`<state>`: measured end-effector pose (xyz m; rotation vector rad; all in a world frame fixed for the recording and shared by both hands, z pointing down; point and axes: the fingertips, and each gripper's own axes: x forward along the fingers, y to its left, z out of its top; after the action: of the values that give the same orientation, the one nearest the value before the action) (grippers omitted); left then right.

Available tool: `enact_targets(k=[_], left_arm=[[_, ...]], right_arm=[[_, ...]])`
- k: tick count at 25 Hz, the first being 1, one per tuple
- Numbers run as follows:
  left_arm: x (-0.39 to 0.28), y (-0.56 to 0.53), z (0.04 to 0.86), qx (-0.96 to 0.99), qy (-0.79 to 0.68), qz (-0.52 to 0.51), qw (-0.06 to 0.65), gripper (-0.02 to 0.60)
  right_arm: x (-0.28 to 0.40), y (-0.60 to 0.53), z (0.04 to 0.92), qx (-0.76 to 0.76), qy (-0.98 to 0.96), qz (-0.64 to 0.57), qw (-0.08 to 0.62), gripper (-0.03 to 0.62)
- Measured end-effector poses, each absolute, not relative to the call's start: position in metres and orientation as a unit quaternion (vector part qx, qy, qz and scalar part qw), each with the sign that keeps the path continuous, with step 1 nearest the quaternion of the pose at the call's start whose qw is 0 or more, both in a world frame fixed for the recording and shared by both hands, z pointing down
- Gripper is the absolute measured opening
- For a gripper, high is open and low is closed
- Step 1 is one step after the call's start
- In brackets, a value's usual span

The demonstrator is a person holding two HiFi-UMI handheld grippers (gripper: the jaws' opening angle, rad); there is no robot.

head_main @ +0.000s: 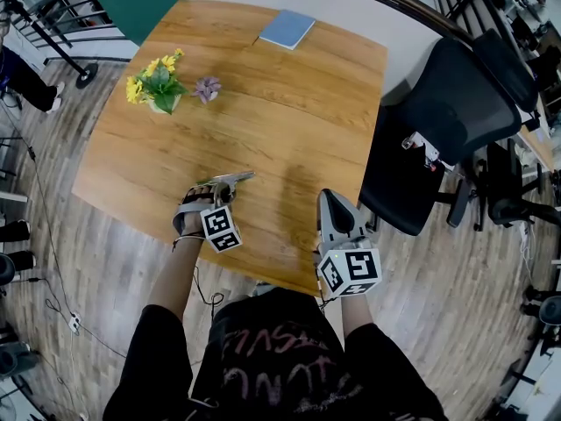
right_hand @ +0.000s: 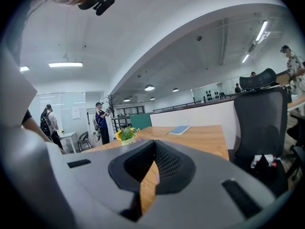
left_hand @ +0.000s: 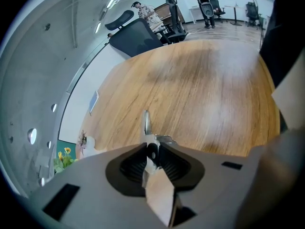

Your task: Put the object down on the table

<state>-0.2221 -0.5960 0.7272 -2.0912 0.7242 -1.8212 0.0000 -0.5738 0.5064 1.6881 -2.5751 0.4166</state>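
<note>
A small metal tool (head_main: pixel 235 179) sticks out to the right of my left gripper (head_main: pixel 213 191), low over the near part of the wooden table (head_main: pixel 289 103). In the left gripper view the tool's slim tip (left_hand: pixel 146 121) points away over the tabletop. Its dark middle sits between the ribbed pads (left_hand: pixel 132 166). The left gripper (left_hand: pixel 151 149) has its jaws a little apart around the tool and does not seem to press on it. My right gripper (head_main: pixel 331 196) hovers at the table's near edge, shut and empty, and in its own view the right gripper (right_hand: pixel 151 161) shows only a thin slit.
A pot of yellow flowers (head_main: pixel 158 84) and a small purple plant (head_main: pixel 208 88) stand at the table's left. A blue notebook (head_main: pixel 287 28) lies at the far edge. A black office chair (head_main: pixel 447 121) stands close to the table's right side. People stand in the room behind.
</note>
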Motion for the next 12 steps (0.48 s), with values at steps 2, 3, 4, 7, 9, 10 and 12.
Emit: enact_targets(k=[2,3,4,7,9,10,12], left_arm=[[-0.2212,-0.5939,0.7292,-0.724,0.244,-0.632,0.129,0.1],[-0.2206,-0.5926,0.7301,-0.725,0.241,-0.633,0.125,0.115],[-0.2201,-0.5913,0.7308,-0.726,0.239,-0.633,0.121,0.126],[-0.2192,-0.5886,0.7311,-0.732,0.242,-0.628,0.101,0.16],[-0.2186,-0.5879,0.7304,-0.74,0.253,-0.619,0.081,0.173],[-0.218,-0.5877,0.7291,-0.744,0.263,-0.61,0.069,0.175],[-0.2153,-0.5872,0.7236,-0.755,0.286,-0.589,0.044,0.175]], right_arm=[[-0.0007,-0.5727,0.5058,0.541,-0.83,0.133,0.017,0.005],[-0.0007,-0.572,0.5056,0.541,-0.83,0.133,0.017,0.006],[-0.0007,-0.5714,0.5054,0.54,-0.831,0.134,0.016,0.006],[0.0005,-0.5698,0.505,0.54,-0.831,0.134,0.016,0.005],[0.0024,-0.5695,0.5042,0.541,-0.83,0.134,0.014,0.006],[0.0034,-0.5693,0.5036,0.542,-0.829,0.134,0.013,0.005],[0.0048,-0.5691,0.5029,0.542,-0.829,0.134,0.011,0.005]])
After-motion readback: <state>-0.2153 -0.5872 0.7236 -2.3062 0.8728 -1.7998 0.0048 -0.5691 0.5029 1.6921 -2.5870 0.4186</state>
